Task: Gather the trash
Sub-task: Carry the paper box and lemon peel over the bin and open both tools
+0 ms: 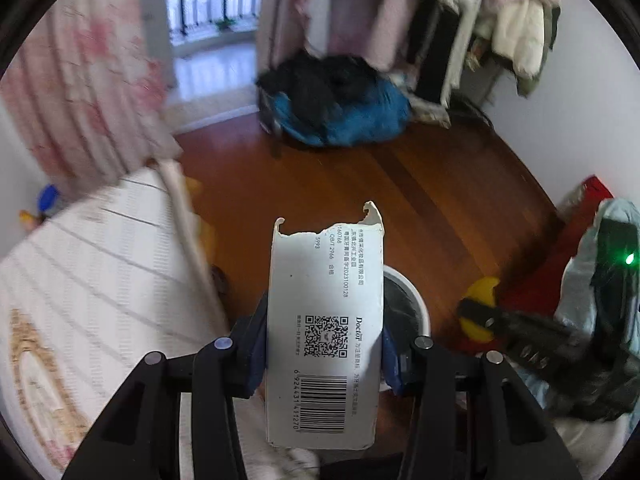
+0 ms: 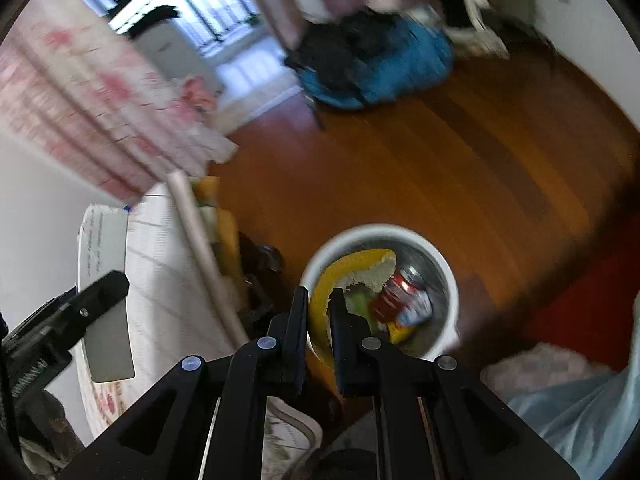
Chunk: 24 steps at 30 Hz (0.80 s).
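Both claws loaded above the bin

The left claw [image 1: 324, 344] is clamped on a torn white carton [image 1: 326, 320] held upright, its barcode facing the camera; the right claw [image 2: 320, 312] pinches a yellow peel [image 2: 352, 268] over the white bin [image 2: 448, 280], which holds a red can [image 2: 400, 292]. Beyond lie the wooden floor [image 2: 460, 152], the bed [image 1: 100, 264] on the left, and a blue bundle [image 1: 340, 108].

You have a wooden floor [image 2: 460, 152] carrying a white trash bin [image 2: 448, 280] and a blue-black clothes heap [image 2: 380, 64], well apart.
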### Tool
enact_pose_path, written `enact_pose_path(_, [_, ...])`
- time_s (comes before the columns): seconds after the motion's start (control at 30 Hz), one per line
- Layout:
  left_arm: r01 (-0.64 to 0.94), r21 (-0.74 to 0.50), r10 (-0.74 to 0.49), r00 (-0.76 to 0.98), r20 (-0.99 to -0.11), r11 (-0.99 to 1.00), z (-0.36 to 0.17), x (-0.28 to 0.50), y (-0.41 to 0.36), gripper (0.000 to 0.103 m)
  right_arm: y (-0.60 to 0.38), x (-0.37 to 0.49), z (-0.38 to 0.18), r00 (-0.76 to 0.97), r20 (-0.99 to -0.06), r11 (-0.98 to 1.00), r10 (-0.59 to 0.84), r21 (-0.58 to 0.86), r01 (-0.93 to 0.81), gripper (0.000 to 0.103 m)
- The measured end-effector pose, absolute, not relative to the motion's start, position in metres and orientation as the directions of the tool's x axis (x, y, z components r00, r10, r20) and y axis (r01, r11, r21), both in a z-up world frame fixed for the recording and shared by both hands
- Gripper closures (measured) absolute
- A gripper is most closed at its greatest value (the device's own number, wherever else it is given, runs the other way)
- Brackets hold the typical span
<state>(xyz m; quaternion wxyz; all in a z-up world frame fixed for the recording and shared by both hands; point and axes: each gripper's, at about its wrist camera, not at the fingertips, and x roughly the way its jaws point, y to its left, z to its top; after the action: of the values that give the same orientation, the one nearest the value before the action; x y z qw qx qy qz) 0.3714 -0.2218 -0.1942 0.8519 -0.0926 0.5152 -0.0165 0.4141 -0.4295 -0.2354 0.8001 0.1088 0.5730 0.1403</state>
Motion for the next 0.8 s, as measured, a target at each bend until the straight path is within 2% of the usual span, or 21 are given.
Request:
enact_pose_path(0.33, [-0.057,-0.289,-0.272,0.207,-0.940,0.956,-0.323,0.453,-0.256,0.059,-0.480,0.447,-0.372,0.142,-0.921,0.924,0.363,0.375,0.077,0.092])
enact_pose_path(0.5, [-0.088,-0.270,-0.255,0.148,-0.955,0.959,-0.348,0.464,-0.263,0.058,-0.477,0.455,-0.409,0.089,-0.933,0.931,0.349,0.356,0.082,0.092])
enact_pose_path(0.53, [-0.086,-0.255,-0.241,0.150,-0.959,0.963,-0.350,0.464,-0.264,0.051,-0.476,0.456,-0.415,0.075,-0.936,0.933,0.344,0.350,0.084,0.091])
enact_pose_path(0.57, [-0.080,-0.244,-0.230,0.154,-0.961,0.967,-0.351,0.462,-0.265,0.035,-0.474,0.457,-0.422,0.055,-0.941,0.938,0.333,0.337,0.080,0.091])
enact_pose_path(0.6, [-0.074,-0.233,-0.219,0.157,-0.963,0.970,-0.351,0.461,-0.266,0.026,-0.473,0.458,-0.425,0.045,-0.945,0.942,0.324,0.326,0.076,0.082])
enact_pose_path(0.63, [-0.073,-0.219,-0.206,0.155,-0.966,0.973,-0.351,0.458,-0.267,0.012,-0.471,0.459,-0.426,0.037,-0.953,0.950,0.301,0.303,0.073,0.070])
enact_pose_path(0.67, [-0.073,-0.210,-0.197,0.155,-0.968,0.975,-0.351,0.456,-0.265,0.008,-0.470,0.458,-0.427,0.032,-0.963,0.961,0.269,0.270,0.065,0.043])
enact_pose_path(0.7, [-0.071,-0.193,-0.181,0.153,-0.972,0.979,-0.349,0.452,-0.263,0.008,-0.471,0.457,-0.426,0.035,-0.966,0.964,0.257,0.258,0.061,0.022])
enact_pose_path(0.8, [-0.069,-0.140,-0.128,0.162,-0.979,0.988,-0.340,0.441,-0.258,0.008,-0.466,0.452,-0.413,0.042,-0.982,0.982,0.184,0.186,0.031,0.014])
